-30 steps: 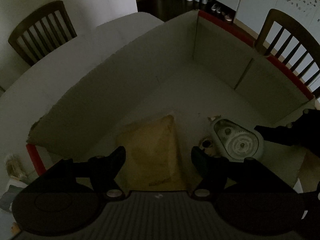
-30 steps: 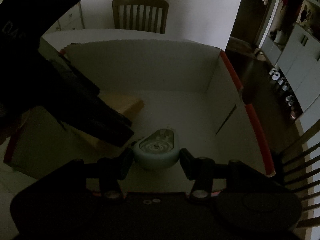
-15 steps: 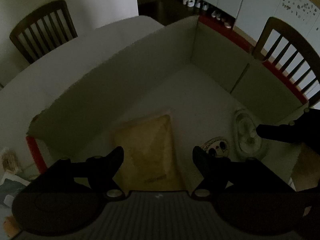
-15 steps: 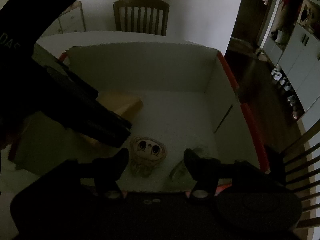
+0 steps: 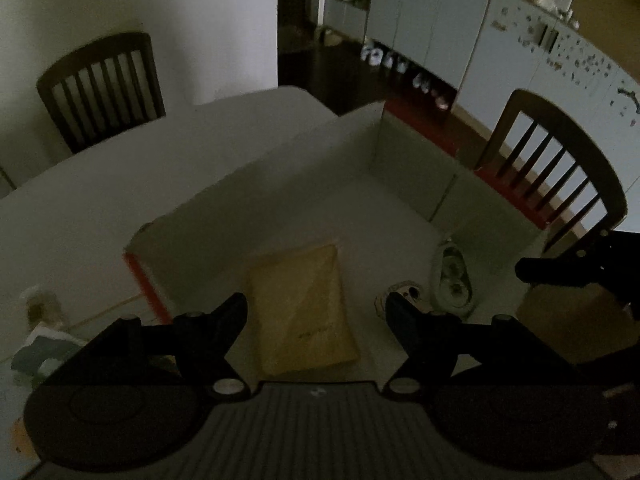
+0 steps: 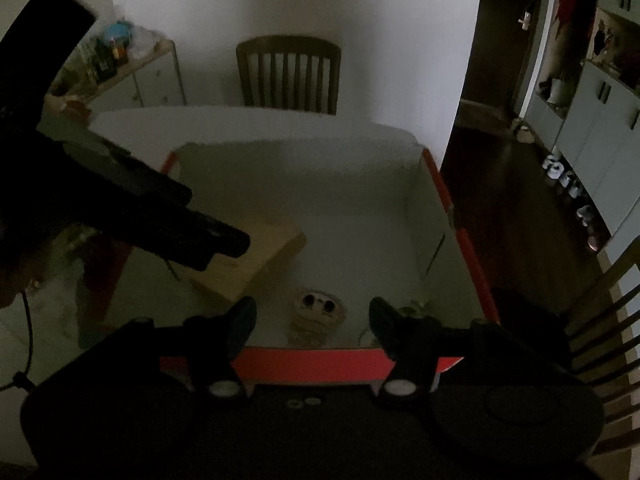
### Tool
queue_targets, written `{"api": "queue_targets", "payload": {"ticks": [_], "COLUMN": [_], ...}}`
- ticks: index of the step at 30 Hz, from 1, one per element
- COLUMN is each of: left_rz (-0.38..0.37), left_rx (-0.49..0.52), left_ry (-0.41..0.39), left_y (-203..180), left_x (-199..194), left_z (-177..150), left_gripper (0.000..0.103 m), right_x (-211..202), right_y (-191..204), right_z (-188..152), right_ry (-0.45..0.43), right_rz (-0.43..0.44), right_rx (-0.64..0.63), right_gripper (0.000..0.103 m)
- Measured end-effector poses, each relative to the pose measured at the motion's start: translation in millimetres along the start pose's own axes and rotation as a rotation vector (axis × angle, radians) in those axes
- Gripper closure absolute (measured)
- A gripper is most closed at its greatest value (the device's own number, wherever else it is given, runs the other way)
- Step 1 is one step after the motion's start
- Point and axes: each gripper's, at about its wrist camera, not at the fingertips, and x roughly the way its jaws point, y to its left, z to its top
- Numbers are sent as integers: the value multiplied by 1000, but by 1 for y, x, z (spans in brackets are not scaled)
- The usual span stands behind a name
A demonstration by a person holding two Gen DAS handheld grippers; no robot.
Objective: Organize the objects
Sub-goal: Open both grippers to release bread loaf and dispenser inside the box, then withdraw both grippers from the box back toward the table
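Dim room, white table [image 5: 100, 200] with chairs [image 6: 288, 72] around it and cabinets [image 5: 460, 40] behind, and on it sits the red-edged box [image 6: 460, 236]. Inside lie the yellow envelope [image 5: 304, 312], a face-printed item [image 6: 320, 312] and the pale fan [image 5: 452, 280] by the near wall, all below and ahead of both tools. Left gripper [image 5: 316, 308] and right gripper [image 6: 312, 312] hang spread and empty; a second ago the right one clasped the fan, and both have since lifted back.
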Motion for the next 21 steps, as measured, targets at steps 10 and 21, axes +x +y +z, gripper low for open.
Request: {"api": "queue_targets", "payload": {"ticks": [10, 21], "left_rz": [-15, 24], "left_rx": [-23, -59], "left_ry": [-109, -152], "left_y": [23, 74], "left_x": [-62, -102], "left_z": [-35, -87], "left_gripper": [27, 21], "right_x": [-27, -29], "right_y": [38, 104], "right_z": [2, -1], "right_ry": [-45, -46], "right_rz": [32, 60], "right_rx": [24, 31], "right_gripper": [38, 30]}}
